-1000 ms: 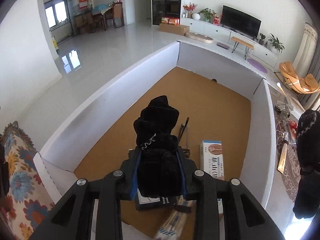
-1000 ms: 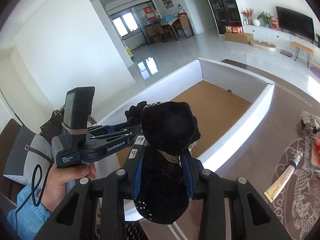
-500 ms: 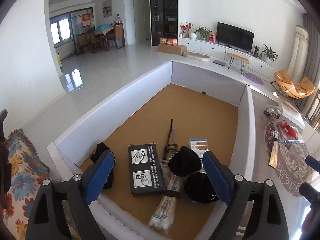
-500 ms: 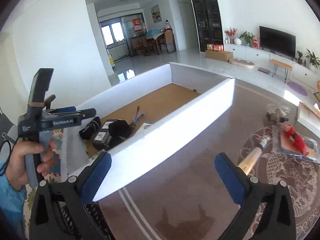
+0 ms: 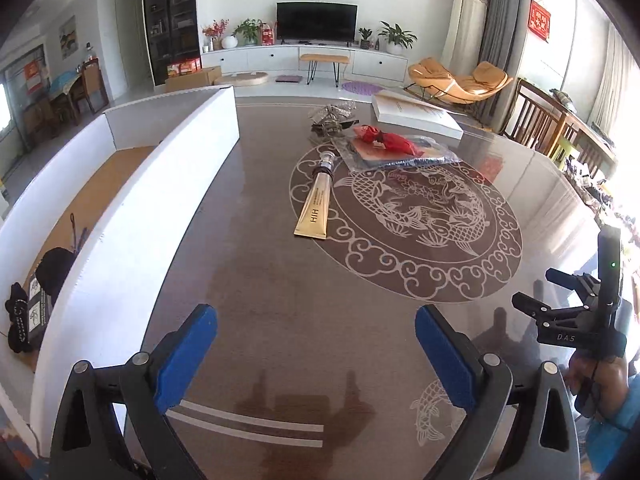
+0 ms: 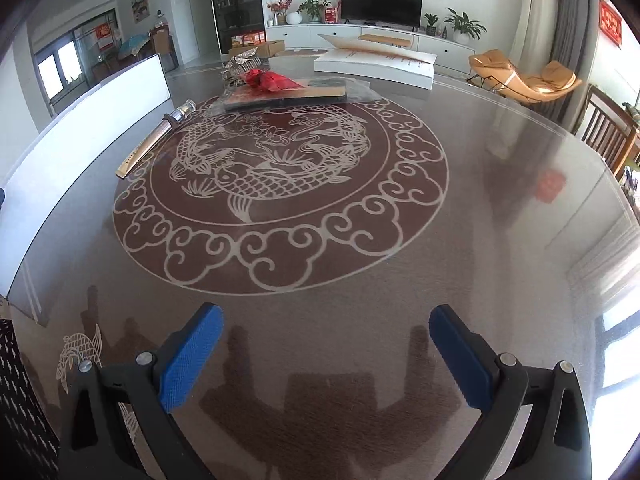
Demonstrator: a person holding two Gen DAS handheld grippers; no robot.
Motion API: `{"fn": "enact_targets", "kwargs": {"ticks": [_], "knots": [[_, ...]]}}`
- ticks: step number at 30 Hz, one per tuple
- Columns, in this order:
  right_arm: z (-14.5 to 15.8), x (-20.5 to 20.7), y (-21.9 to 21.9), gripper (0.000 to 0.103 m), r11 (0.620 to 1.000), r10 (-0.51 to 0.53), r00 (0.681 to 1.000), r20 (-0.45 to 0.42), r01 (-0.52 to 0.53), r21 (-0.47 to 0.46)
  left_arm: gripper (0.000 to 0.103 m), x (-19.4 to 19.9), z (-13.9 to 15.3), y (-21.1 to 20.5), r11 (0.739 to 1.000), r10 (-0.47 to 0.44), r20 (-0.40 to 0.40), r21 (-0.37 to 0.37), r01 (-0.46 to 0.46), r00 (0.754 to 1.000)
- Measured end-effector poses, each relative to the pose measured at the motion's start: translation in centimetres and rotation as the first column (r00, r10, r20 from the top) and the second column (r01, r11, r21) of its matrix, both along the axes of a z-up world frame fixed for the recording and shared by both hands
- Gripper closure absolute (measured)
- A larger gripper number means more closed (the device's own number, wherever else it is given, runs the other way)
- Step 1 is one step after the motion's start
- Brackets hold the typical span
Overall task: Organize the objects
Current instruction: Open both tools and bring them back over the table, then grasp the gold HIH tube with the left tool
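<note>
In the left wrist view, the left tool [image 5: 316, 334] is seen spread wide with nothing between its blue pads [image 5: 186, 356]; its jaws have just been opening. Below it lies the glossy dark brown bench [image 5: 320, 300] with a pale carp medallion. A gold squeeze tube with a silver cap [image 5: 316, 202] lies flat on the medallion's left edge, cap pointing away. Just beyond it a red cloth bundle [image 5: 386, 140] rests on a flat clear-wrapped packet [image 5: 400, 156], and a crumpled silver wrapper [image 5: 332, 118] lies behind that. Along the bench's left side stands a white-walled open box with a brown floor [image 5: 160, 196]; black fabric items [image 5: 18, 320] and a black printed carton [image 5: 38, 308] lie at its near end. The right tool [image 5: 560, 304] is visible at the right edge, gripped by a hand [image 5: 596, 376]. In the right wrist view, the right tool [image 6: 326, 340] is held wide and empty over bare bench [image 6: 480, 220], well apart from the tube [image 6: 156, 140] and the red bundle [image 6: 268, 80] at the far left.
</note>
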State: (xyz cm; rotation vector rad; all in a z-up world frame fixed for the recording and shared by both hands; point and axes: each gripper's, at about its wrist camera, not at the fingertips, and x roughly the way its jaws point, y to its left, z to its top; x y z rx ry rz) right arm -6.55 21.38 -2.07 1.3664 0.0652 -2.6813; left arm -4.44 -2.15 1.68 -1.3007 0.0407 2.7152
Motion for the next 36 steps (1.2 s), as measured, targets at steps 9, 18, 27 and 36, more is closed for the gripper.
{"fn": "enact_targets", "kwargs": {"ticks": [9, 18, 27, 36], "knots": [[0.0, 0.2, -0.4, 0.000, 1.000, -0.010, 0.999, -0.031, 0.010, -0.021, 0.002, 1.1, -1.1, 3.7, 0.994, -0.044, -0.029, -0.102, 0.041, 0.999], [-0.4, 0.1, -0.9, 0.000, 1.000, 0.000, 1.000, -0.016, 0.000, -0.002, 0.002, 0.3, -1.6, 4.0, 0.994, -0.043, -0.020, -0.103, 0.041, 0.999], [-0.7, 0.0, -1.1, 0.000, 1.000, 0.006, 1.000, -0.003, -0.006, 0.007, 0.002, -1.2, -2.1, 4.5, 0.991, -0.054, -0.020, -0.127, 0.051, 0.998], [-0.7, 0.0, -1.1, 0.000, 1.000, 0.010, 1.000, 0.002, -0.010, 0.011, 0.002, -7.4, -5.3, 2.9, 0.994, -0.084, 0.096, -0.061, 0.090, 0.992]]}}
